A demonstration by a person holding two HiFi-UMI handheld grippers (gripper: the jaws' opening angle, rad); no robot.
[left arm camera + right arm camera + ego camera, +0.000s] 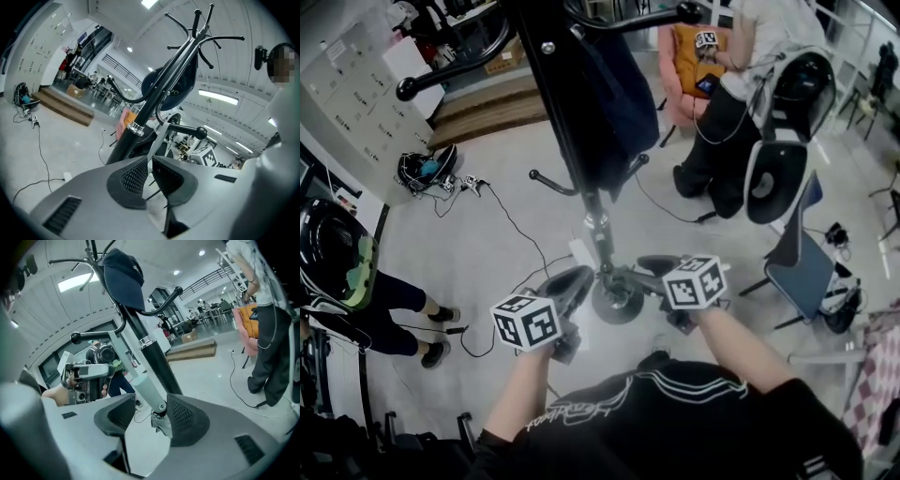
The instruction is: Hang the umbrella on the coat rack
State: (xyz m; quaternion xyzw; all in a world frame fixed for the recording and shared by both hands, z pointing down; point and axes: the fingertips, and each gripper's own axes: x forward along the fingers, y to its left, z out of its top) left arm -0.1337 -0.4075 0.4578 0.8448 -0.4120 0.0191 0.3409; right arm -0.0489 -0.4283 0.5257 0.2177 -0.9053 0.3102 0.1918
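Your coat rack pole (156, 362) looks like glossy black metal; the umbrella handle (146, 390) is pale matt plastic, and the strap (157, 140) is smooth grey cloth.

Pale folded umbrella (146, 391), tilted, beside black coat rack (157, 362); strap (117, 350) reaches up to a hook (91, 337)

The pale grey floor (516, 234) carries everything. Just ahead of my left gripper (149, 163) and right gripper (150, 414), the coat rack's round base (617, 302) stands on it. Left of the left gripper, a black cable (516, 225) snakes away to a heap of gear (427, 171). A wooden step (487, 108) lies beyond that. A blue chair (802, 267) stands to the right of the right gripper.
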